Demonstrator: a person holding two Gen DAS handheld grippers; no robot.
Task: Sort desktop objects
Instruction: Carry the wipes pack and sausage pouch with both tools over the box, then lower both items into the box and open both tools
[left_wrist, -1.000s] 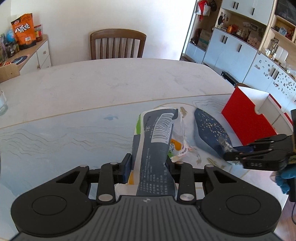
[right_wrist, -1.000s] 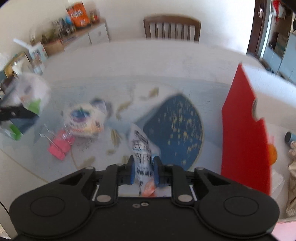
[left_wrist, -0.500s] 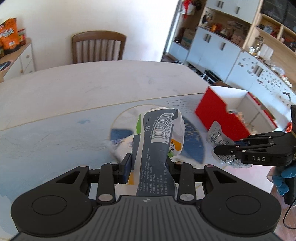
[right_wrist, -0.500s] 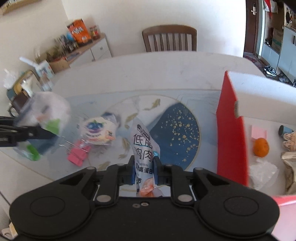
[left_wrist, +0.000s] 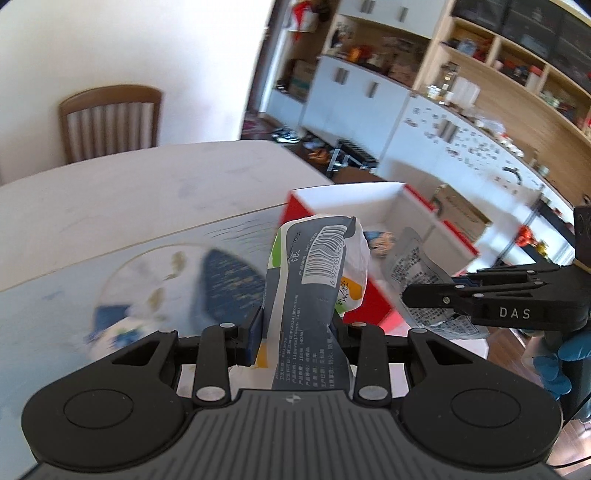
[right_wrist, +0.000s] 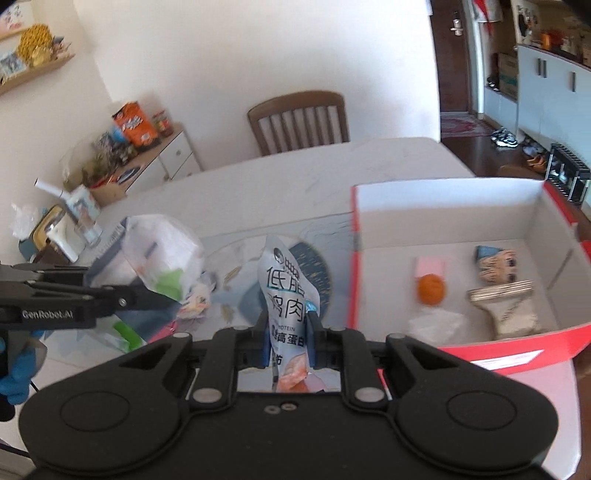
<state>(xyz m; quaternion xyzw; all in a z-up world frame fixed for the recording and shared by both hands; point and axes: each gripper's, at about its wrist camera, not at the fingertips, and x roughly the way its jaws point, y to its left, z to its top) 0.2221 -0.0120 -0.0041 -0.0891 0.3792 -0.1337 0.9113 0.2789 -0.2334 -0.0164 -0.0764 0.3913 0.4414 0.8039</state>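
Carrying a snack pouch (right_wrist: 286, 291) clamped upright in its jaws, the right gripper (right_wrist: 288, 341) sits just left of the red box (right_wrist: 509, 354), whose open white inside lies to the right and slightly far. The left gripper (left_wrist: 295, 328) is clamped on a wipes packet (left_wrist: 317, 273) standing long-axis up, farther left of the box, so the right hand is nearer.
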